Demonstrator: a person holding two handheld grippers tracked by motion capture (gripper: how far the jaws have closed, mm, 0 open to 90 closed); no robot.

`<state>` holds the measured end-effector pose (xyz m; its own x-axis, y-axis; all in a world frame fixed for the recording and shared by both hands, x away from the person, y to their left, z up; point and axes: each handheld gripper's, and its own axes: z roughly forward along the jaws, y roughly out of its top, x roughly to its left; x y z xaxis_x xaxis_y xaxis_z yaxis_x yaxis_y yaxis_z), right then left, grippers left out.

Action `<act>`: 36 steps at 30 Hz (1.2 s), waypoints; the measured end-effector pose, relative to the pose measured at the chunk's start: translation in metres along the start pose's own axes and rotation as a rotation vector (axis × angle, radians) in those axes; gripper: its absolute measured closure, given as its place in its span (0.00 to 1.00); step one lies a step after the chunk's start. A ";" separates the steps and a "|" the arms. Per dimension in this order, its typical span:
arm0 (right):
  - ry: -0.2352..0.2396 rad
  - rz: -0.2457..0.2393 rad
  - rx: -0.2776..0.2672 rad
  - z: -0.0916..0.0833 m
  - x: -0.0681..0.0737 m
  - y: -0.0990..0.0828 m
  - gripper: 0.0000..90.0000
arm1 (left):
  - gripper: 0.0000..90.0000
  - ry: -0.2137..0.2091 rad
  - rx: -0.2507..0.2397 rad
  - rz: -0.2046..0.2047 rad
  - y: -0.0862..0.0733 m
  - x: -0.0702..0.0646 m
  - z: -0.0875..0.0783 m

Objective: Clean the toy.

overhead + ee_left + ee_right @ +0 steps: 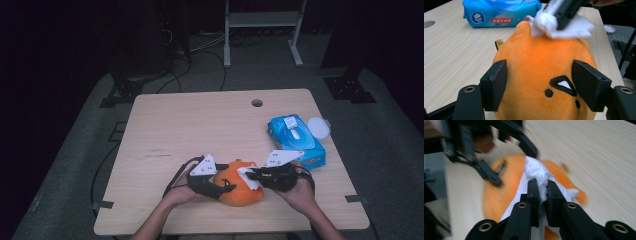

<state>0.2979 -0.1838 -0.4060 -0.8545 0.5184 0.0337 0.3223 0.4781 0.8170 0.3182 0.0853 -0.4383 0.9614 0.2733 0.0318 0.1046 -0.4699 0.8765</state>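
We are wiping the orange plush toy (541, 75), which sits on the surface between the jaws of the left gripper (540, 85); they press its two flanks and steady it. The right gripper (542, 192) has its jaws clamped together on a bunched white wipe (536, 172), whose free end lies on the toy's top, beyond the left jaws. We should keep the strokes short and light so the toy does not twist out of the left jaws.

orange plush toy (239, 189) near the table's front edge, crumpled white wipe (249, 178) on top
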 end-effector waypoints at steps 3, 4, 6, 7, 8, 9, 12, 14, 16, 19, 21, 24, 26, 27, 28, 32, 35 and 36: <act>-0.019 0.054 0.014 -0.006 -0.014 -0.014 0.91 | 0.34 0.001 -0.006 -0.021 -0.002 0.003 -0.001; -0.021 0.065 0.017 -0.007 -0.016 -0.016 0.91 | 0.33 -0.001 -0.006 -0.019 -0.001 0.003 -0.001; -0.019 0.069 0.016 -0.005 -0.016 -0.016 0.91 | 0.30 0.003 0.000 -0.002 0.003 0.002 -0.001; -0.025 0.059 0.022 -0.004 -0.014 -0.015 0.91 | 0.27 0.000 -0.007 0.007 0.006 0.001 -0.003; -0.033 0.049 0.026 -0.002 -0.013 -0.013 0.91 | 0.26 -0.006 -0.024 0.022 0.009 -0.001 -0.004; -0.039 0.045 0.025 0.000 -0.012 -0.012 0.91 | 0.26 -0.020 -0.038 0.034 0.012 -0.003 -0.005; -0.036 0.060 0.004 0.001 -0.012 -0.009 0.91 | 0.27 -0.005 0.017 0.085 0.012 -0.010 0.002; -0.031 0.052 0.001 0.001 -0.010 -0.008 0.91 | 0.30 -0.012 0.019 0.056 0.007 -0.006 0.004; -0.028 0.038 0.001 0.000 -0.006 -0.007 0.91 | 0.33 -0.018 0.015 0.023 0.003 0.000 0.001; 0.001 0.035 -0.009 -0.002 -0.002 -0.005 0.91 | 0.33 -0.018 0.005 -0.044 -0.003 0.009 -0.004; 0.026 0.033 -0.008 -0.003 0.002 -0.006 0.91 | 0.33 -0.016 0.003 -0.067 -0.007 0.013 -0.007; 0.072 0.020 0.009 -0.004 0.005 -0.008 0.91 | 0.32 -0.015 0.003 -0.074 -0.008 0.014 -0.007; 0.090 0.022 0.012 -0.006 0.004 -0.010 0.91 | 0.32 -0.013 0.002 -0.072 -0.007 0.013 -0.006; 0.098 0.030 0.012 -0.006 0.003 -0.011 0.91 | 0.32 -0.013 0.000 -0.073 -0.008 0.013 -0.005; 0.100 0.036 0.007 -0.006 0.001 -0.012 0.91 | 0.32 -0.014 -0.002 -0.068 -0.008 0.012 -0.005; 0.074 0.067 -0.018 -0.004 -0.006 -0.011 0.91 | 0.35 -0.034 -0.009 -0.046 -0.008 0.010 -0.003; 0.046 0.091 -0.035 0.001 -0.015 -0.008 0.91 | 0.36 -0.050 -0.006 -0.011 -0.007 0.006 -0.002; 0.036 0.102 -0.040 0.003 -0.019 -0.007 0.91 | 0.36 -0.053 -0.005 -0.002 -0.007 0.005 -0.001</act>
<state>0.3127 -0.1945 -0.4145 -0.8322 0.5371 0.1377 0.3924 0.3949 0.8307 0.3222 0.0907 -0.4440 0.9734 0.2292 0.0047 0.1053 -0.4650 0.8790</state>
